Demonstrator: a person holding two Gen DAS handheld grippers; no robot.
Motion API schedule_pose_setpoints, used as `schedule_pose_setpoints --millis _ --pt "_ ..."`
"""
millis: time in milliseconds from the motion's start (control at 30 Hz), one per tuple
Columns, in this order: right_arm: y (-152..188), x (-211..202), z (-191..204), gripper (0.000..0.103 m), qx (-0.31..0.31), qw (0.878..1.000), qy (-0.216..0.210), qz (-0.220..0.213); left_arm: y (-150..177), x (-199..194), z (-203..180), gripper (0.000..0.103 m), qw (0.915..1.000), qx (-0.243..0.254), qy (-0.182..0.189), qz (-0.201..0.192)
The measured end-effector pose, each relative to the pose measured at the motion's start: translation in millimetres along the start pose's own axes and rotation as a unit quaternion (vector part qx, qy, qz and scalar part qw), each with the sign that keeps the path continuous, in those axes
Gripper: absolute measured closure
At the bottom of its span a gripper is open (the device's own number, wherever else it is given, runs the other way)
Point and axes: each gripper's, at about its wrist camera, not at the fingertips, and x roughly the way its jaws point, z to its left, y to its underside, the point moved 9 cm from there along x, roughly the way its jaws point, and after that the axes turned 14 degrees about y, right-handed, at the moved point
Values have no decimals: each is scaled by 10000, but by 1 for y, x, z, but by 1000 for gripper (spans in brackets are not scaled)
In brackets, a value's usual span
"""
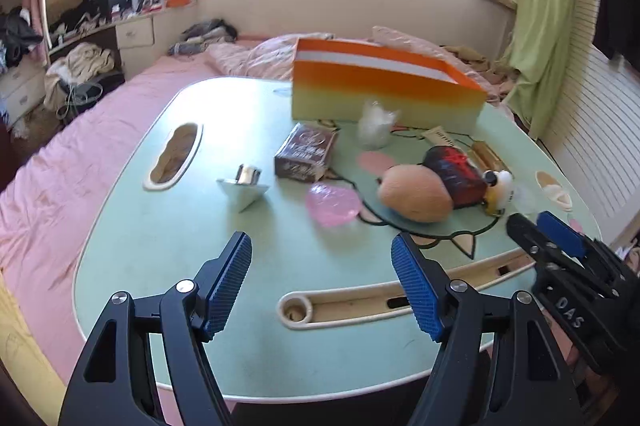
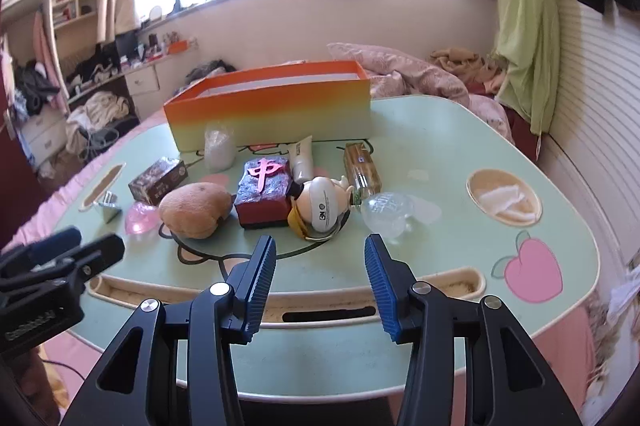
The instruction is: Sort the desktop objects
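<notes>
Orange box point(image 2: 272, 110) sits far, apparently empty; we judge sorting not begun. Left gripper point(image 1: 322, 282) and right gripper point(image 2: 320, 284) released, holding nothing. Next: pick the near figurine point(image 2: 324, 206).

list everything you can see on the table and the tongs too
box: 1, orange fading to pale yellow, open top, far side of table
table: 1, pale green, cartoon print
brown packet: 1, dark brown, left of centre
plush ball: 1, tan, front of the cluster
red block: 1, red with pink character on top, centre
figurine: 1, white and yellow, lying beside the red block
tube: 1, white, behind the red block
glass bottle: 1, amber, lying right of the tube
clear shell: 1, transparent, front right
pink shell: 1, translucent pink, left of the plush ball
left tongs: 1, black, blue pads, open, empty
right tongs: 1, black, blue pads, open, empty
</notes>
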Motion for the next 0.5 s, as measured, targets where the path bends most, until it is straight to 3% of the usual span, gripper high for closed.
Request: schedule_pose_setpoints --millis 167,500 --pt "-3 0 6 57 -43 9999 -114 56 -10 -11 8 30 9992 -228 67 -311" --pt "-4 -12 8 55 -27 9999 -153 -51 -13 -17 2 30 9992 -222 160 -275"
